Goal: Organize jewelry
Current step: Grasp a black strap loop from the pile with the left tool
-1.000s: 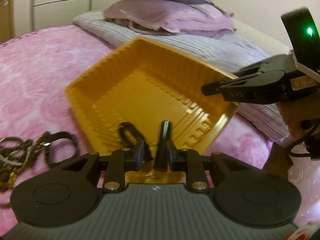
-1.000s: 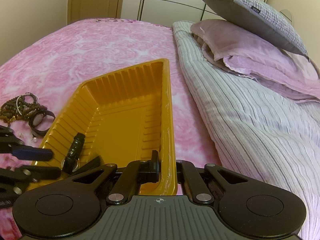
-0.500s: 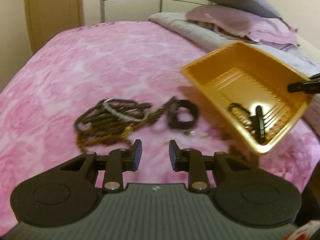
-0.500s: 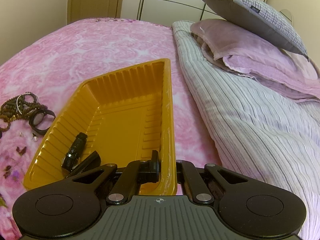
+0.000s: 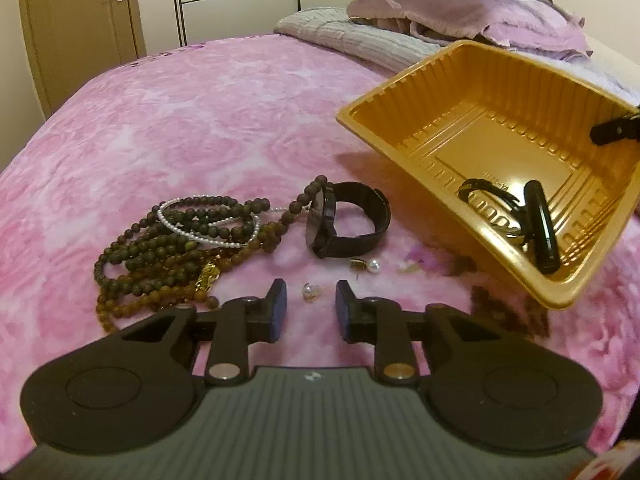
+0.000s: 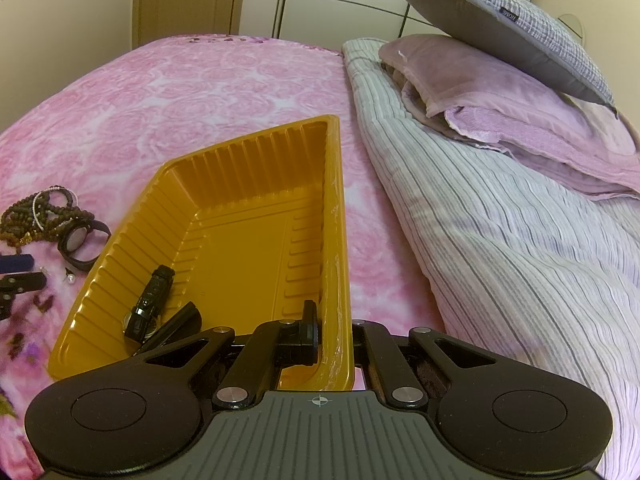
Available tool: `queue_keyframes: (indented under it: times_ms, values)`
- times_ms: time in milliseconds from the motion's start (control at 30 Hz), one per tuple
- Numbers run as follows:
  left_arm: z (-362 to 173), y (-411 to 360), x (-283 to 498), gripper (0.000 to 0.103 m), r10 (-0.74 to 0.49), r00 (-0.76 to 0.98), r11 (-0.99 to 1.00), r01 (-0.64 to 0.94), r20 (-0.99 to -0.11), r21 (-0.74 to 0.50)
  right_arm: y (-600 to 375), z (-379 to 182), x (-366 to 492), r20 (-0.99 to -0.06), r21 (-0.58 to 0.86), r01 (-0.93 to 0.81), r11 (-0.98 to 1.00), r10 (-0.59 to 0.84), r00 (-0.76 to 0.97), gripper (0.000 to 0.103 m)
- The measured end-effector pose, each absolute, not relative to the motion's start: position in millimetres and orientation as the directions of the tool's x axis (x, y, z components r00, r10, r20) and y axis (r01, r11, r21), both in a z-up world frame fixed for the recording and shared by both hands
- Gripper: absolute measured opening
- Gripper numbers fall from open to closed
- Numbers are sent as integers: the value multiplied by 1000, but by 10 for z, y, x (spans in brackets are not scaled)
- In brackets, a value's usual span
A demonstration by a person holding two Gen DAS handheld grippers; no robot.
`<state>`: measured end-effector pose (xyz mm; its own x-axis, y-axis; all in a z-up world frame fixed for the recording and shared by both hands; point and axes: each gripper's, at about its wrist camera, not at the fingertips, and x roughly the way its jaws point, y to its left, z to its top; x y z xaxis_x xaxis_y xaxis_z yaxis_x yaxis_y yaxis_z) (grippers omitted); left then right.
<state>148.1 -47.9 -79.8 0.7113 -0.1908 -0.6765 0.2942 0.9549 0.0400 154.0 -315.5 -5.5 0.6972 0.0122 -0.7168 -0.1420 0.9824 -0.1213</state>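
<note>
- Left wrist view: the left hand-held gripper (image 5: 308, 307) hangs over the pink bed (image 5: 192, 112), fingers spread wide, a pearl earring (image 5: 308, 291) lying between the tips.
- Just beyond lie a black watch (image 5: 345, 219), a second pearl earring (image 5: 366, 265) and a heap of beaded necklaces (image 5: 180, 240).
- Right wrist view: the right hand-held gripper (image 6: 334, 330) is clamped on the near rim of the yellow tray (image 6: 256, 240), which is tilted.
- Another dark watch (image 6: 150, 304) lies in the tray.

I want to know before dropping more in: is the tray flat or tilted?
Tilted. The right gripper clamps the tray's rim, lifting that side off the bedspread.
</note>
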Motion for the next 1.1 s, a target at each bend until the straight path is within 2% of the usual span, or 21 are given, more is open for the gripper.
queue_keyframes:
  times_ms: [233,500,800,1100]
  values:
    - [-823,-505,1513,8,-181,712,949,309,-678,71,-3157,-59,1542,-717,-123,-141,982,11,697,3]
    - [-679,-541,1423,7,-196,725,942,326,-661,78,-3171,-64,1547,-717,-123,-141,982,10,697,3]
    - [-280,-916,1318,7,-343,728,906,423,-593,-5,-3176,-68,1559,-717,-123,-141,982,10,697,3]
    - [-305,-1262,1270,7,-419,679,864,503,-603,-33,-3182,-64,1564,-719,-126,-148,981,13,695,3]
